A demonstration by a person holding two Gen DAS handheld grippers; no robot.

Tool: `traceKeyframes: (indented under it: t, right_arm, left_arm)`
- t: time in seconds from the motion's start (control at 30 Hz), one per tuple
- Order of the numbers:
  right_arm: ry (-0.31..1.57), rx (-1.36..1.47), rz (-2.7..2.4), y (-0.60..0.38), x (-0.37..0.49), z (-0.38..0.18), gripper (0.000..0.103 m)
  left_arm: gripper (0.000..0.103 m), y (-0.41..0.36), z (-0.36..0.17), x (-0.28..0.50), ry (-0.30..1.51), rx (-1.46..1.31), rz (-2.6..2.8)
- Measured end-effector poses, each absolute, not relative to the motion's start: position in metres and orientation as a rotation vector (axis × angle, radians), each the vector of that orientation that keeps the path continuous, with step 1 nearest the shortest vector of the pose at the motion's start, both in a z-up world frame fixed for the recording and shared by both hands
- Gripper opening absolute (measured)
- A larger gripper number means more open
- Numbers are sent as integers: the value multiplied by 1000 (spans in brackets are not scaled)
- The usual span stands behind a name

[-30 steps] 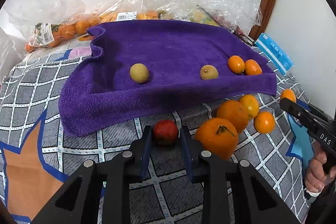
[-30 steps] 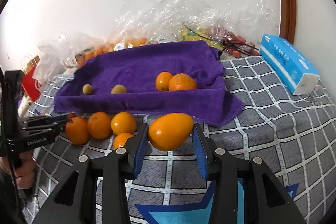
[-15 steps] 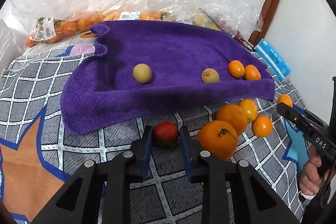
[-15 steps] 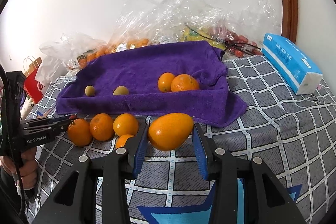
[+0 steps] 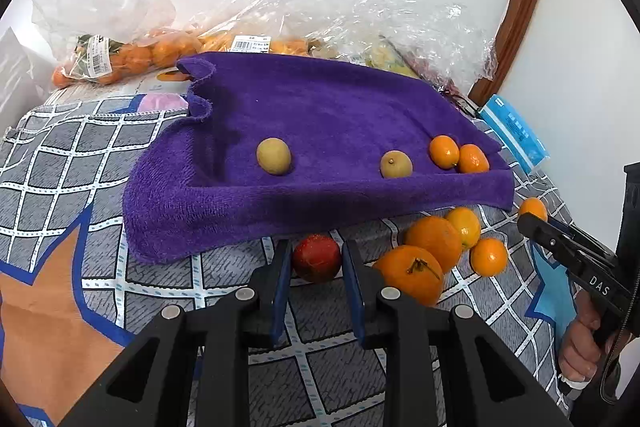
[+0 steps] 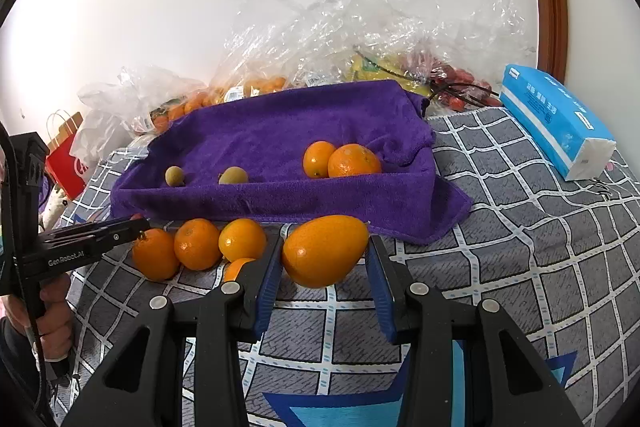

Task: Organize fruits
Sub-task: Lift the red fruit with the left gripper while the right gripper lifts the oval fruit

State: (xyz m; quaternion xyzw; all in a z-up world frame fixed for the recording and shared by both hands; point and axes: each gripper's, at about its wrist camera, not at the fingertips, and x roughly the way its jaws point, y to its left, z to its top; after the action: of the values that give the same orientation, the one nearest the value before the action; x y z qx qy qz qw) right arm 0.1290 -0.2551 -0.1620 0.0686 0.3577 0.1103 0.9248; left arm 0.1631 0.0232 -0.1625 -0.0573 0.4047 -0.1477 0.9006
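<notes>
left gripper, lower centre: clamped on small red fruit | soft, light, bruisable; grip mid-sides | right gripper: pinching smooth, slippery orange fruit

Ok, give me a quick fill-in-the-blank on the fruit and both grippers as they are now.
1. The left gripper is shut on a small ____ fruit.
2. The right gripper holds an egg-shaped ____ fruit.
3. The purple towel carries ____ fruits.
4. The blue tissue pack lies ____ the towel.

Missing words: red; orange; four; off
</notes>
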Motion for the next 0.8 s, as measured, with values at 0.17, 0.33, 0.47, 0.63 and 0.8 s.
traceKeyframes:
  t: [0.17,0.33,0.47,0.63,0.8]
  right_arm:
    - [718,134,226,-254,126,-160,41]
    - [714,137,227,-254,125,-159,41]
    - [703,134,231,-252,124,-158,41]
    - [697,138,239,-250,124,-153,41]
    - [685,120,224,-250,124,-136,41]
  left_arm:
    - [25,26,-157,160,800,-124,-299]
    - [25,30,-156,160,795,-145,-301]
    - [25,35,-152,158,775,-163,-294]
    - [25,38,-143,150,731,-137,-245]
    - [25,41,-132,142,743,-137,-240]
